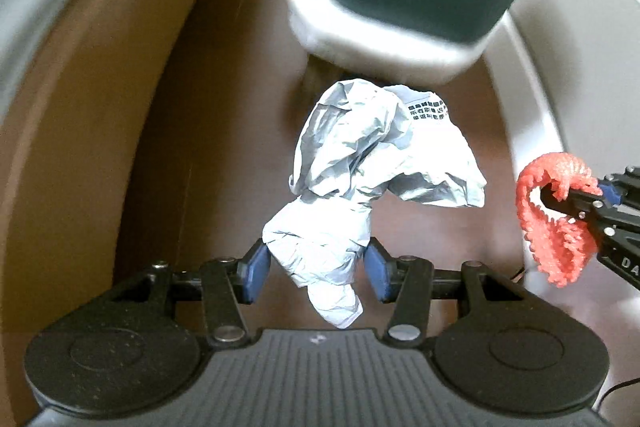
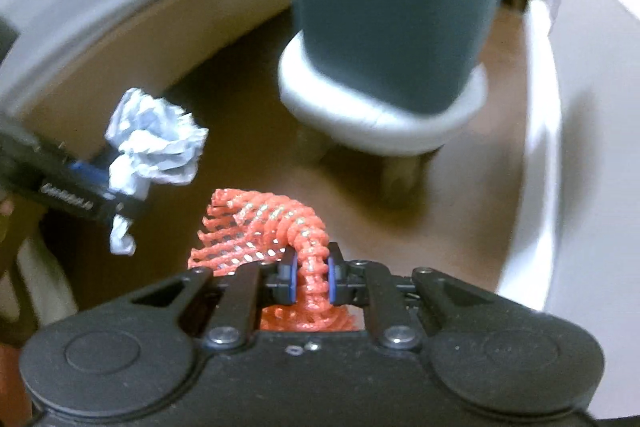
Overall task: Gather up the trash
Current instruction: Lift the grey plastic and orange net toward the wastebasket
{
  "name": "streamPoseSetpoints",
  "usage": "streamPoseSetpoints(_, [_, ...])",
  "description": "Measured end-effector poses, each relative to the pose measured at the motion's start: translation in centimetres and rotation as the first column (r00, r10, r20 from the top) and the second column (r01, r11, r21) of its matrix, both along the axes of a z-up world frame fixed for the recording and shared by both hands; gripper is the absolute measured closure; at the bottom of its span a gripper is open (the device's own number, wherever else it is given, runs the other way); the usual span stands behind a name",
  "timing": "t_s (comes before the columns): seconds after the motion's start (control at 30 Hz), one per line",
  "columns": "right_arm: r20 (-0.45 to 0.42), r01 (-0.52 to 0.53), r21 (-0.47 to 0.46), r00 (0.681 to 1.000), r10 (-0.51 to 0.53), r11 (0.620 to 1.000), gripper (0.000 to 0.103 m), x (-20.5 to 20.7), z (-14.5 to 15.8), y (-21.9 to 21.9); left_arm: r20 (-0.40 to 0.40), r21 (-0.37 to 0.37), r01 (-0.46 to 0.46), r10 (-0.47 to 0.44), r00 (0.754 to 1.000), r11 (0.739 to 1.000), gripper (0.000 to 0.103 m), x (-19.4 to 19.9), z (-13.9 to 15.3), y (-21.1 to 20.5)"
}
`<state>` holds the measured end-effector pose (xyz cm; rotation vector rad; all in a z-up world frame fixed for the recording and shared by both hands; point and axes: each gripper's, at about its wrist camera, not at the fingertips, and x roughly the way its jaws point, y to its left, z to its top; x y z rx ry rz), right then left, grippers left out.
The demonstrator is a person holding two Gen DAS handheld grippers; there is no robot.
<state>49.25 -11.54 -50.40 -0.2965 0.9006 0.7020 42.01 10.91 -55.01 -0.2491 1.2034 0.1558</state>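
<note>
trash is in both my tongs, left gripper [image 1: 316,261] clamped on the crumpled paper [image 1: 376,163], right gripper [image 2: 312,273] pinched on the red foam net [image 2: 260,227], both held above the brown floor [image 1: 240,107], dropping off still left, no bin identifiable.

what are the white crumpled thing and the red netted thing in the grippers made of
The white crumpled wad, shut in the left gripper, looks like paper: matte, sharp creases, a patch of dark print near its top edge.

The red net, pinched in the right gripper, looks like foam or soft plastic mesh, possibly a fruit sleeve: open diamond holes, slightly glossy strands, limp where it hangs.
</note>
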Motion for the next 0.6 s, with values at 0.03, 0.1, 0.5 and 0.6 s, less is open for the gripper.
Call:
streamPoseSetpoints(0.03, [0.018,0.016,0.006,1.0,-0.016,1.0,0.091,0.2,0.8,-0.3,0.024,0.006,0.0,0.0,1.0,1.0,0.053,0.8,1.7,-0.4])
streamPoseSetpoints(0.1, [0.051,0.058,0.018,0.997,-0.059,0.998,0.091,0.8,3.0,-0.5,0.078,0.008,0.001,-0.002,0.997,1.0,0.053,1.5,4.2,-0.4])
streamPoseSetpoints(0.5, [0.223,0.114,0.183,0.962,-0.154,0.976,0.091,2.4,15.1,-1.8,0.341,-0.006,0.015,-0.013,0.94,1.0,0.053,4.9,17.6,0.2])
streamPoseSetpoints(0.6, [0.272,0.118,0.213,0.946,-0.174,0.97,0.091,2.9,17.8,-1.9,0.392,0.009,0.036,-0.036,0.919,0.999,0.053,5.7,20.1,-0.6])
